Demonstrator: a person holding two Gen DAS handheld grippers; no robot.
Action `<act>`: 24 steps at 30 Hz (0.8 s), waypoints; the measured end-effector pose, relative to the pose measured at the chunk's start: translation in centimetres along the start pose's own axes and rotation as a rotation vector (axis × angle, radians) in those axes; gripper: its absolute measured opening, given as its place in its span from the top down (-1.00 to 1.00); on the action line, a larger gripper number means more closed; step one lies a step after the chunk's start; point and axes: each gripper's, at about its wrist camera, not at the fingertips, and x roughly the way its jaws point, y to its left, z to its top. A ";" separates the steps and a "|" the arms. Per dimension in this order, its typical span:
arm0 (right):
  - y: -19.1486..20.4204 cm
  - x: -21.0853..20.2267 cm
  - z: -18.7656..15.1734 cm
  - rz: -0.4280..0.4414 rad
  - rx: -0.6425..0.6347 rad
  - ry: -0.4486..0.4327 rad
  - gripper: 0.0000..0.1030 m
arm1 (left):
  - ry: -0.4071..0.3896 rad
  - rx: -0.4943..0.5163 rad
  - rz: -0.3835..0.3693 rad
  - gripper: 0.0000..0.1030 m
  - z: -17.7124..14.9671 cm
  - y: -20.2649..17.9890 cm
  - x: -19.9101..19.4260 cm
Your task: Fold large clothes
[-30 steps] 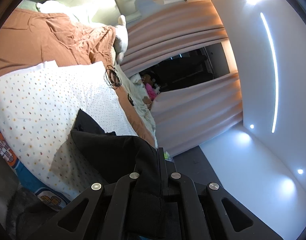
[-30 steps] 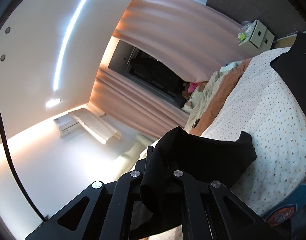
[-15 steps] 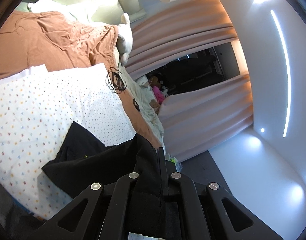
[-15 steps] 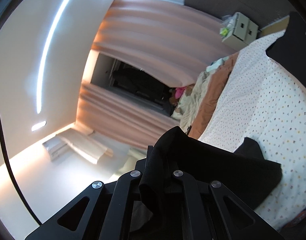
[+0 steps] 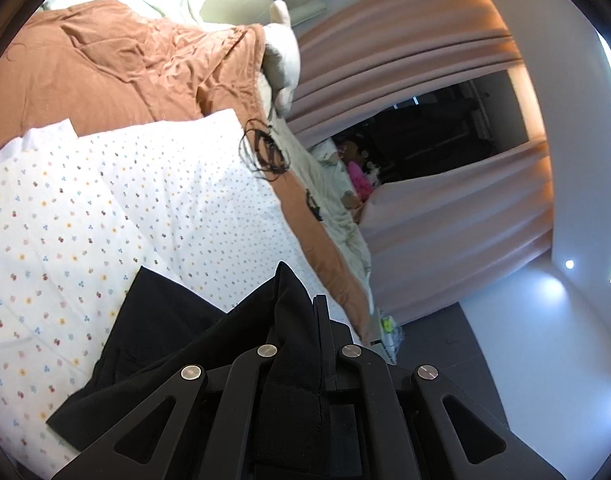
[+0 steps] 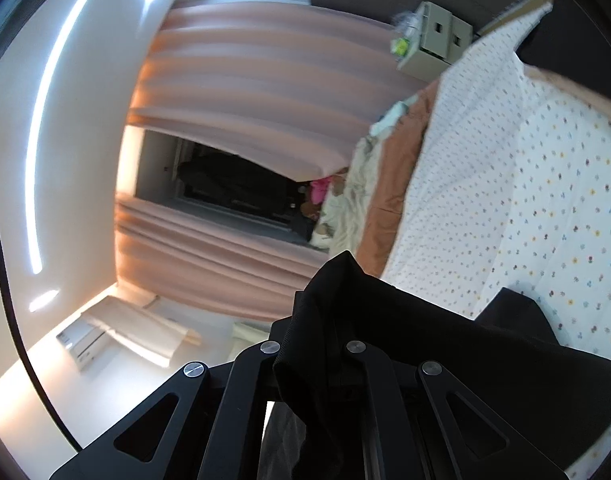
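A large black garment (image 5: 161, 344) lies partly on the white dotted bedsheet (image 5: 105, 208). One bunched edge of it rises between the fingers of my left gripper (image 5: 305, 312), which is shut on it. In the right wrist view the same black garment (image 6: 485, 364) drapes from my right gripper (image 6: 329, 292), also shut on a bunched edge, and spreads down to the right over the dotted sheet (image 6: 545, 184). The fingertips of both grippers are hidden by the cloth.
An orange-brown duvet (image 5: 117, 68) covers the far part of the bed, with a coil of black cable (image 5: 265, 152) at the sheet's edge. Pink curtains (image 5: 445, 216) frame a dark window. A small pale cabinet (image 6: 437, 40) stands beside the bed.
Both grippers have travelled across the bed with the black garment in them. More of the cloth now lies spread on the dotted sheet, and the right wrist view has rolled.
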 end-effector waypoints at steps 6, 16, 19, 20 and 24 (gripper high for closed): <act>-4.2 4.4 -0.4 -0.015 -0.031 0.055 0.86 | 0.030 -0.010 0.105 0.95 0.7 3.5 5.5; -9.1 8.6 -1.2 -0.120 -0.069 0.153 0.83 | 0.099 -0.051 0.214 0.95 1.0 8.6 12.1; -9.6 9.0 -1.3 -0.150 -0.080 0.161 0.83 | 0.112 -0.047 0.233 0.95 0.8 9.0 13.4; -9.7 9.1 -1.2 -0.160 -0.084 0.157 0.83 | 0.115 -0.035 0.238 0.95 0.9 8.7 13.9; -10.1 8.2 -0.7 -0.188 -0.071 0.109 0.83 | 0.135 0.009 0.231 0.95 0.5 7.6 15.5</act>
